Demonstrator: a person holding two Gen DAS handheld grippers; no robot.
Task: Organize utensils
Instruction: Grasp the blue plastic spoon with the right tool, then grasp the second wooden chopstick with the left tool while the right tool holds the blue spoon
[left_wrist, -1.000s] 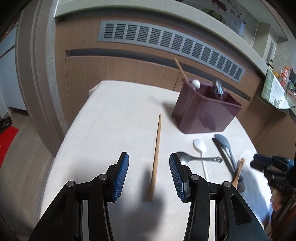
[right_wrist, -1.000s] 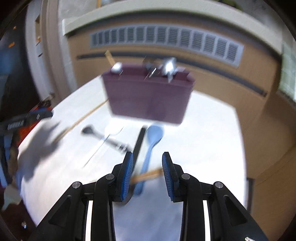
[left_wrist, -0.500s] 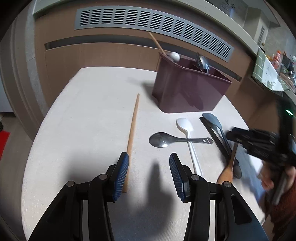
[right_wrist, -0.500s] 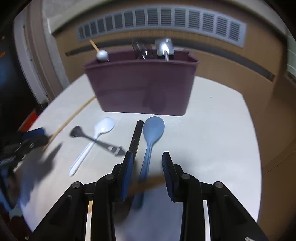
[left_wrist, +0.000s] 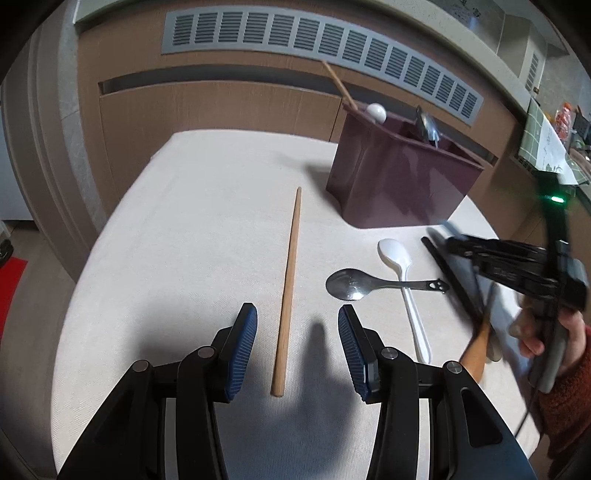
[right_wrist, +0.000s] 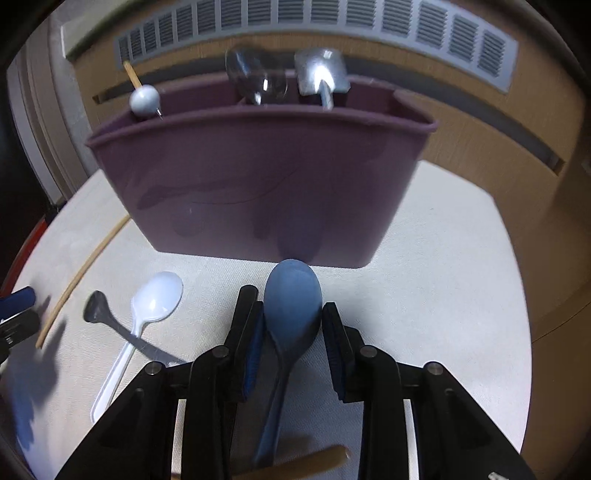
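Chopstick (left_wrist: 289, 284) lies on the desk (left_wrist: 184, 229) between the left gripper (left_wrist: 297, 345) jaws, spread wide, not yet gripped. Right gripper (right_wrist: 291, 332): jaws just narrowed around the blue spoon (right_wrist: 291, 314), bowl between them, holder (right_wrist: 258, 184) ahead — pickup looks imminent.

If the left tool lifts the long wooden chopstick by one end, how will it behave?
The chopstick looks stiff and light, so it probably will not bend. It is thin and round, so it may roll or swing between the pads.
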